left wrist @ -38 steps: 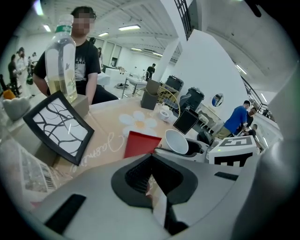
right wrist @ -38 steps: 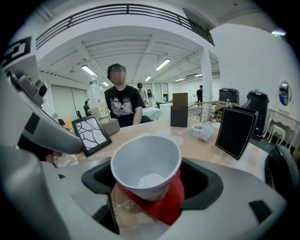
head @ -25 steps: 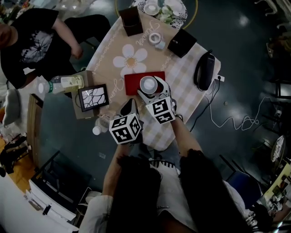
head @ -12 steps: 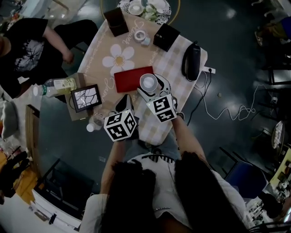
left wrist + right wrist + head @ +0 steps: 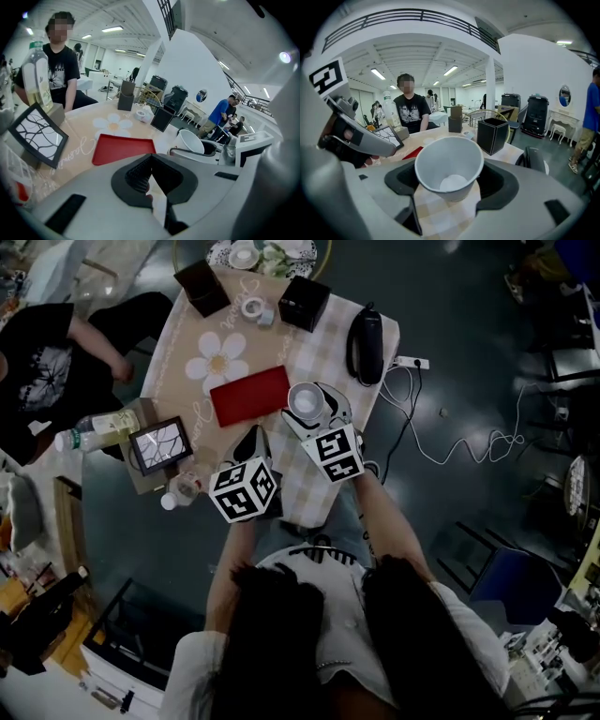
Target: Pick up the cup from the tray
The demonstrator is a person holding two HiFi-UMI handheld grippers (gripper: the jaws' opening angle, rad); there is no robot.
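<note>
A white paper cup (image 5: 305,401) is gripped in my right gripper (image 5: 307,407), whose jaws press its sides; it hangs above the checked cloth just right of the red tray (image 5: 248,396). In the right gripper view the cup (image 5: 449,166) fills the gap between the jaws of that gripper (image 5: 450,183), open mouth towards the camera, empty inside. The tray (image 5: 123,150) lies bare on the tan flower cloth. My left gripper (image 5: 253,439) hovers near the table's front edge below the tray; in the left gripper view its pads (image 5: 140,176) meet with nothing between them.
Two black boxes (image 5: 305,301) and tape rolls (image 5: 253,307) stand at the table's far end. A long black device (image 5: 364,332) lies at the right edge, its cable trailing on the floor. A framed picture (image 5: 157,444) and a bottle (image 5: 103,426) sit left. A person (image 5: 47,362) sits beyond.
The cup, held by my right gripper, has shifted from over the tray's right end to just beyond its right edge. The head view has swung, so the table sits higher and further left.
</note>
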